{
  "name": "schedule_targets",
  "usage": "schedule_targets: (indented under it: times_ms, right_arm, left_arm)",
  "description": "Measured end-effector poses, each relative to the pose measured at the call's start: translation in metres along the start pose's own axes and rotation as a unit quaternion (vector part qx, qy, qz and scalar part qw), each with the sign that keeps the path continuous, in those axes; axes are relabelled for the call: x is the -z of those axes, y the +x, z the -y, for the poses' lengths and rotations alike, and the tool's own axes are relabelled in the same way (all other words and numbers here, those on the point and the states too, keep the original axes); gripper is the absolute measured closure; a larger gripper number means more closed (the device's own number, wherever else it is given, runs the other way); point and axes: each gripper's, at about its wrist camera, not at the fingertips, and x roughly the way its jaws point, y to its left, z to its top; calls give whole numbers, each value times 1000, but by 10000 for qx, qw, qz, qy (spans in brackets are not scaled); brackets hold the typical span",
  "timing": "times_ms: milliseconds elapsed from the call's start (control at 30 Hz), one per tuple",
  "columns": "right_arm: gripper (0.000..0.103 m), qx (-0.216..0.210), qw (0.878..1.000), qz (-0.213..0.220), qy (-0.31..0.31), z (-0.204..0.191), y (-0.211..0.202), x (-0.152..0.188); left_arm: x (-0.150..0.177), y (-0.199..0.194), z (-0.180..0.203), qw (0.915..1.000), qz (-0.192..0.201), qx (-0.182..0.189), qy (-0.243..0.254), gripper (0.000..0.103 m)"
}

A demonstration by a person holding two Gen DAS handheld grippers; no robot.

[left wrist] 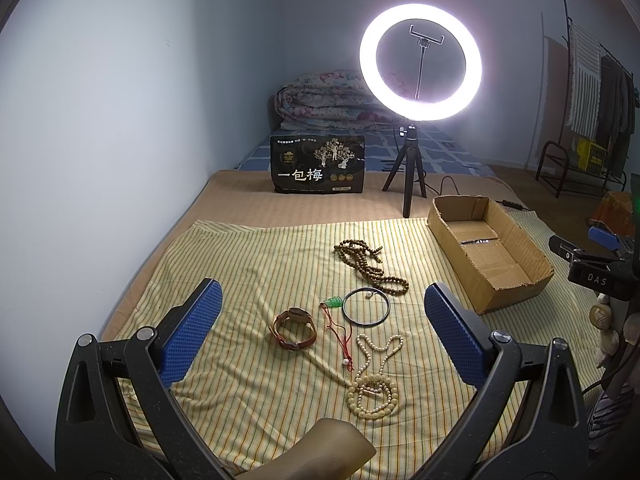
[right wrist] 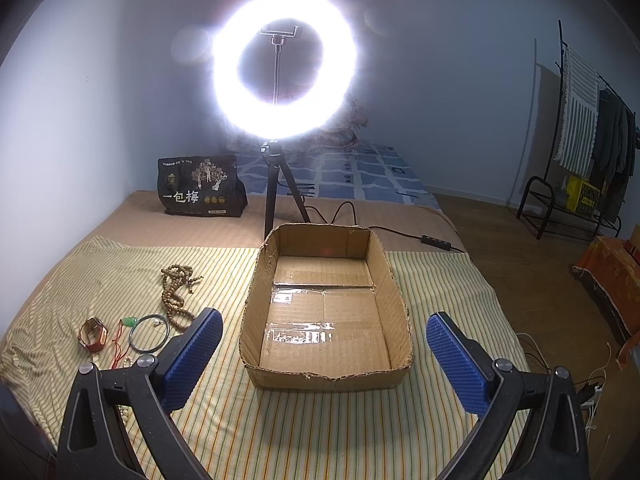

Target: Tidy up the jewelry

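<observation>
Jewelry lies on a yellow striped cloth (left wrist: pixel 248 264). In the left wrist view I see a brown leather watch (left wrist: pixel 295 327), a red cord with a green pendant (left wrist: pixel 335 316), a thin dark bangle (left wrist: pixel 367 306), a brown wooden bead string (left wrist: pixel 370 266) and cream bead necklaces (left wrist: pixel 374 380). My left gripper (left wrist: pixel 322 312) is open and empty, hovering above them. An empty cardboard box (right wrist: pixel 326 308) sits to the right. My right gripper (right wrist: pixel 325 342) is open and empty, held over the box's near end. The watch (right wrist: pixel 94 334) and bangle (right wrist: pixel 149 333) also show left of it.
A lit ring light on a tripod (left wrist: pixel 412 160) stands behind the cloth, its cable (right wrist: pixel 400 234) trailing right. A black printed bag (left wrist: pixel 318 164) stands at the back. A folded quilt (left wrist: pixel 328 98) lies beyond. A clothes rack (right wrist: pixel 592 152) stands at the right.
</observation>
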Motion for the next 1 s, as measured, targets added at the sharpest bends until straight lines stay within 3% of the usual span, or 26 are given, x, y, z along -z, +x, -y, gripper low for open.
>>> schedule_targets:
  times_ms: [1000]
  right_arm:
    - [0, -87, 9999, -105, -30, -13, 10, 4]
  left_arm:
    - [3, 13, -8, 9999, -120, -65, -58, 0]
